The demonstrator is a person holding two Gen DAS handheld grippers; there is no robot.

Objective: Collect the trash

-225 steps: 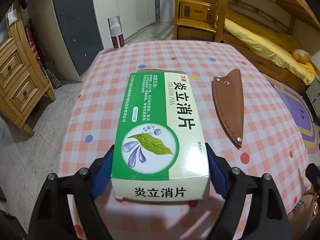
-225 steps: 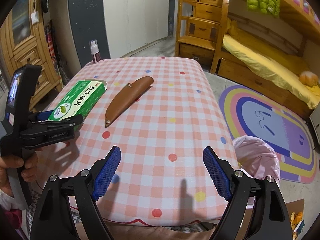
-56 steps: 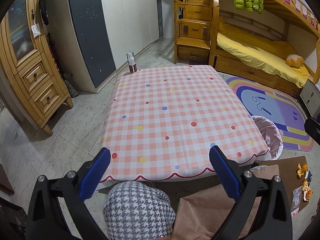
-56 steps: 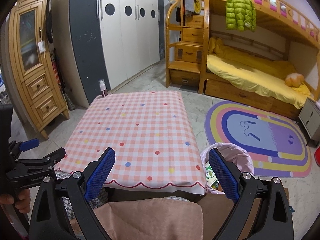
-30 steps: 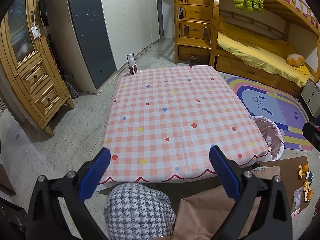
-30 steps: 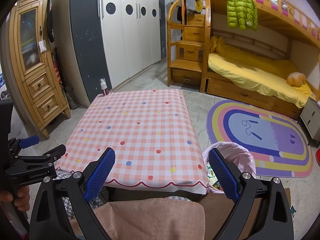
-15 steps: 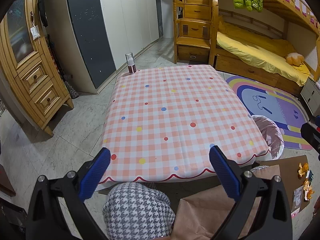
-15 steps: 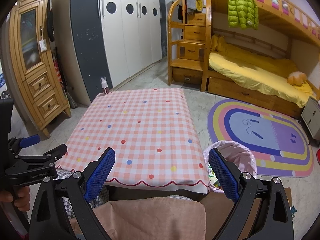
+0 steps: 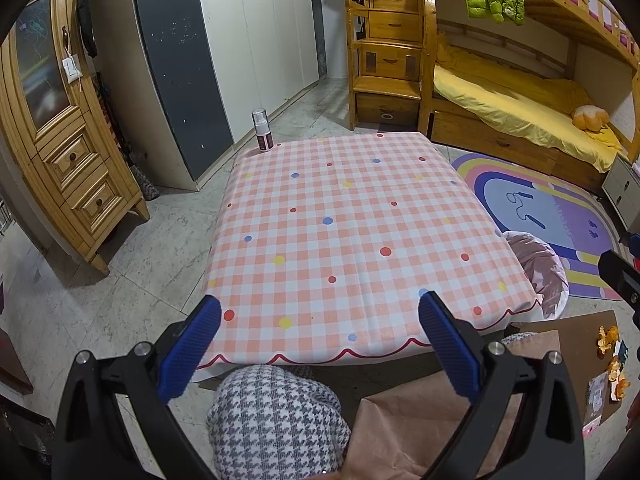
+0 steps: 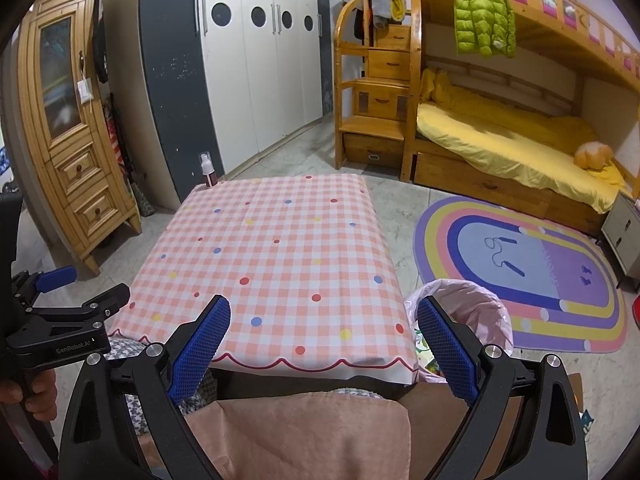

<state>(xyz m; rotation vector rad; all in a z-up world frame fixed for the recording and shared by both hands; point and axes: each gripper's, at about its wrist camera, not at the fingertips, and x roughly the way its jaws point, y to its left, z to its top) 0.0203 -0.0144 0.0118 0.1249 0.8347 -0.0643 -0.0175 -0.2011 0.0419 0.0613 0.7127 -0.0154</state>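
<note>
My left gripper (image 9: 318, 312) is open and empty, held back from the near edge of the table with the pink checked cloth (image 9: 348, 220). My right gripper (image 10: 322, 316) is open and empty too, near the table's front right corner (image 10: 280, 248). A bin lined with a pink bag (image 10: 476, 300) stands on the floor at the table's right; it also shows in the left wrist view (image 9: 540, 268). A green-printed item (image 10: 424, 350) shows inside it. The left gripper's body (image 10: 60, 332) shows at the left of the right wrist view.
A small spray bottle (image 9: 262, 130) stands on the table's far left corner. A wooden cabinet (image 9: 60, 128) is at the left, a bunk bed (image 10: 520, 136) and a rainbow rug (image 10: 520, 268) at the right. Orange peel scraps (image 9: 608, 344) lie on brown cardboard at the right.
Long ago the left gripper held a green medicine box and a brown sheath lay on the table; both are gone from it now. Over the last second both grippers barely moved.
</note>
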